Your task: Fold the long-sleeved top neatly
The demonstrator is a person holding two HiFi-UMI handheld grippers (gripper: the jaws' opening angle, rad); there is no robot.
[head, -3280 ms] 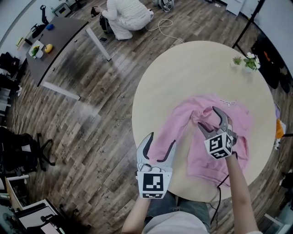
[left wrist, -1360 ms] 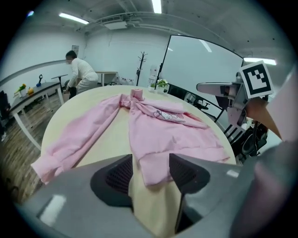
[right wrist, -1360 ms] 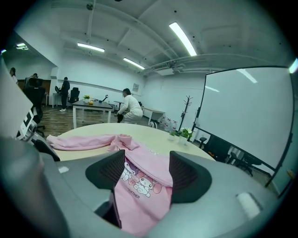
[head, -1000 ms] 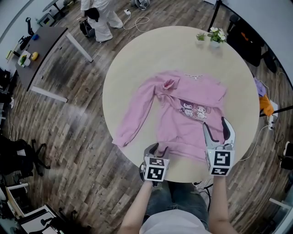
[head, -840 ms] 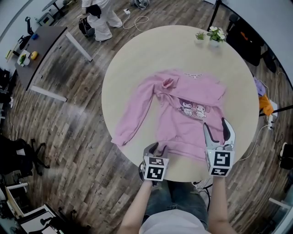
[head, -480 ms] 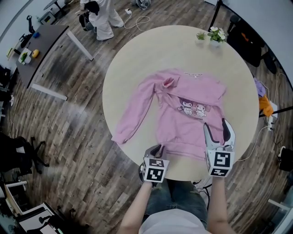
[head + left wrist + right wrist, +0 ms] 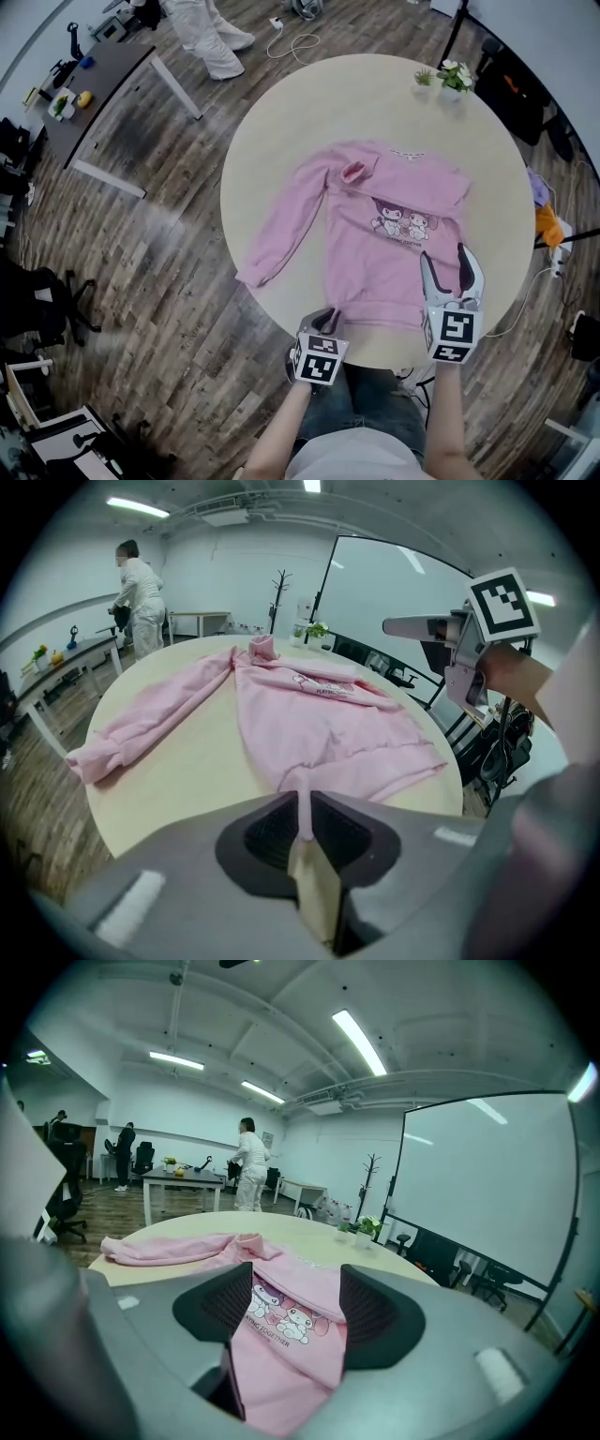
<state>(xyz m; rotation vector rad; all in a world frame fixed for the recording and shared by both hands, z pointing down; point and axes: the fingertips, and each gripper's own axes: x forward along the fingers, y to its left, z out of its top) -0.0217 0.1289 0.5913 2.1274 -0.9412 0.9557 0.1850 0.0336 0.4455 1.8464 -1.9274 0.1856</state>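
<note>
The hem point(image 7: 375, 322) of the top point(image 7: 375, 253) is clamped in the left tongs point(image 7: 327, 320), just closed; the right tongs point(image 7: 446, 266), held apart, should be shut on its other corner.

Head camera looks steeply down on the tabletop point(image 7: 281, 122); both tool cameras skim low across it, sharing the top point(image 7: 375, 262).

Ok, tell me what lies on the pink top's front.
One sleeve lies folded across the chest of the pink top, its cuff near the opposite shoulder. The cartoon print shows just below it; whatever the sleeve covers cannot be seen.
</note>
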